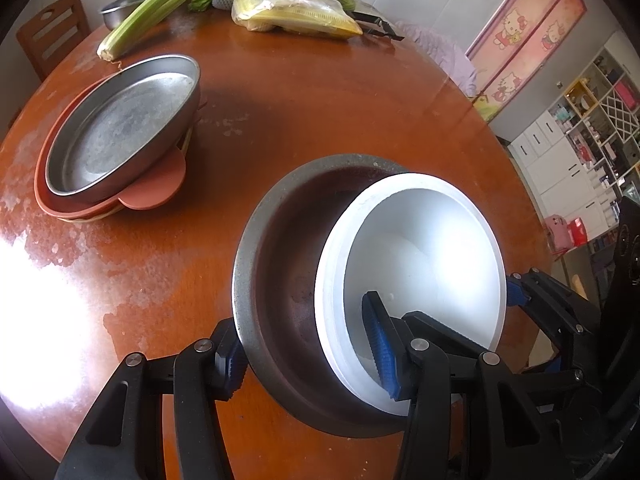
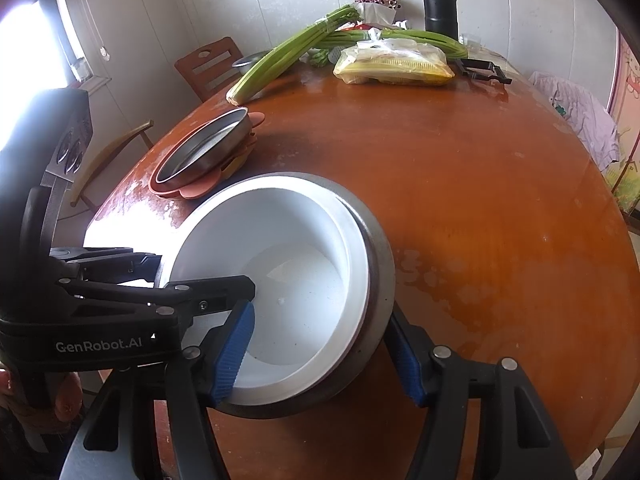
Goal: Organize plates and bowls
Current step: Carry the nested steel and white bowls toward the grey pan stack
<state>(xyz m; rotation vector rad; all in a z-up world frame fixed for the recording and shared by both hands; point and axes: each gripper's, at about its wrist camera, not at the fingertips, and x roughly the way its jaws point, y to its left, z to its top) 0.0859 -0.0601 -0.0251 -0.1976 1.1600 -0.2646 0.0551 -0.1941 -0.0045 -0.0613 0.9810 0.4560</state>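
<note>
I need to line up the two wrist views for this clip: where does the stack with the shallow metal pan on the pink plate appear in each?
Left wrist: the metal pan on its pink plate lies left of centre, in the upper half.
Right wrist: the same pan sits smaller, left of centre, beyond the white bowl.
Shared landmark: the celery at the table's far side.

Window glare on table; fisheye-warped edges
</note>
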